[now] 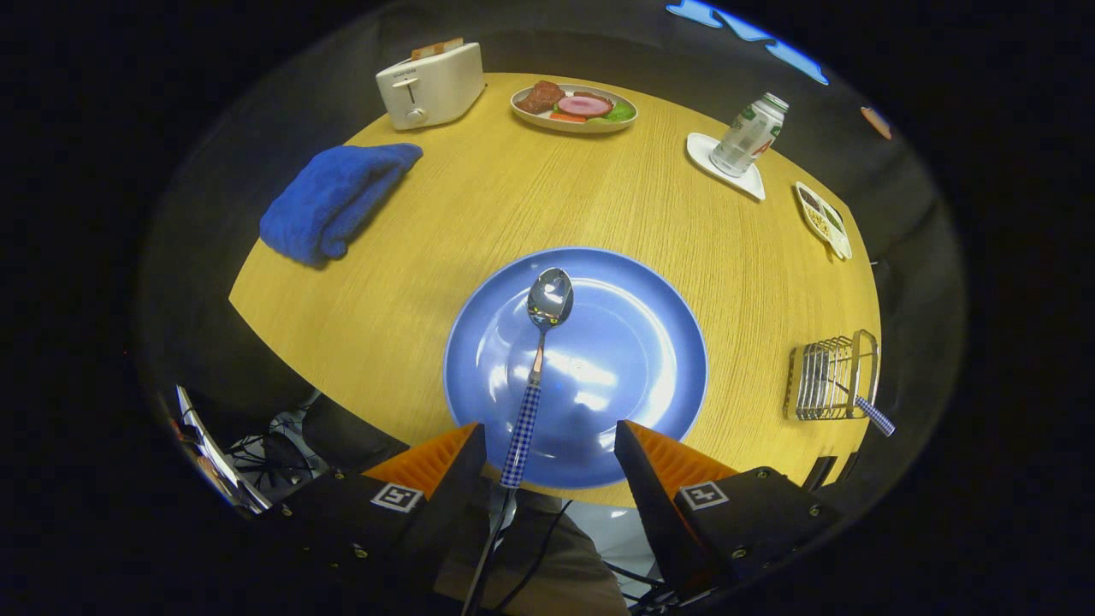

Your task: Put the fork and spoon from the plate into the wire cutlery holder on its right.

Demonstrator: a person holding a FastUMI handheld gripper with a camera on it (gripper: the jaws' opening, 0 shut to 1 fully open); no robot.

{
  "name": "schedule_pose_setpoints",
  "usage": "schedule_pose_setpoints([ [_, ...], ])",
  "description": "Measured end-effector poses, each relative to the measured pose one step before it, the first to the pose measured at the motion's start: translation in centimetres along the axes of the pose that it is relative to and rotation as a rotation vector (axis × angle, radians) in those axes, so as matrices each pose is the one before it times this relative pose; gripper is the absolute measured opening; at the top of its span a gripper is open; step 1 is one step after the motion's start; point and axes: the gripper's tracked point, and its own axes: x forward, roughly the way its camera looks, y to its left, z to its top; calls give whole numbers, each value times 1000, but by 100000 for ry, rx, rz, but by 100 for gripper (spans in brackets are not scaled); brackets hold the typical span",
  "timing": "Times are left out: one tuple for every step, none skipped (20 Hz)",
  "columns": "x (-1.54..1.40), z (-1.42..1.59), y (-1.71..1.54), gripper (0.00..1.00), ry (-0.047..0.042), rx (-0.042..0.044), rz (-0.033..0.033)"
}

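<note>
A: Where does the spoon (539, 359) lie?

B: On the blue plate (650, 376), checked handle overhanging its near rim, just inside the left finger. The gripper (552, 458) stands apart, empty.

A: Handling?

B: Likely light, stiff, slick; grip the handle. The wire holder (830, 376), right of the plate, already has one handle.

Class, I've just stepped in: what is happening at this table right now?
A person's hand-held tool hovers open over the near edge of the blue plate. A spoon with a checked handle lies on the plate, its handle end between the fingers, which are not pressing on it. To the plate's right stands the wire cutlery holder with a checked handle already sticking out of it, probably the fork. So the spoon is what remains to move.
</note>
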Motion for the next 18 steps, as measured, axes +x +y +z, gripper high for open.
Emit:
schedule_pose_setpoints([
  [355, -281, -15, 93, 1194, 975, -58],
  [369, -163, -18, 93, 905, 785, -15],
  [423, -212, 108, 93, 902, 816, 230],
  [293, -269, -63, 93, 1159, 610, -235],
  [214, -223, 33, 93, 1058, 592, 202],
  [189, -84, 30, 93, 621, 569, -50],
  [181, -52, -9, 93, 222, 450, -78],
  [184, -5, 73, 93, 341, 559, 467],
  [253, 6, 75, 93, 274, 448, 671],
  [250, 44, -22, 93, 507, 613, 377],
  [185, 73, -4, 92, 20, 788, 616],
  [247, 64, -37, 92, 485, 771, 546],
  [-72, 382, 295, 92, -485, 690, 1996],
  [372, -98, 116, 70, 65, 970, 880],
  [243, -283, -202, 49, 2080, 873, -691],
  [538, -750, -143, 27, 3398, -1168, -3],
  [-28, -284, -49, 31, 2235, -1154, 168],
  [191, -285, 16, 31, 1295, -706, 410],
])
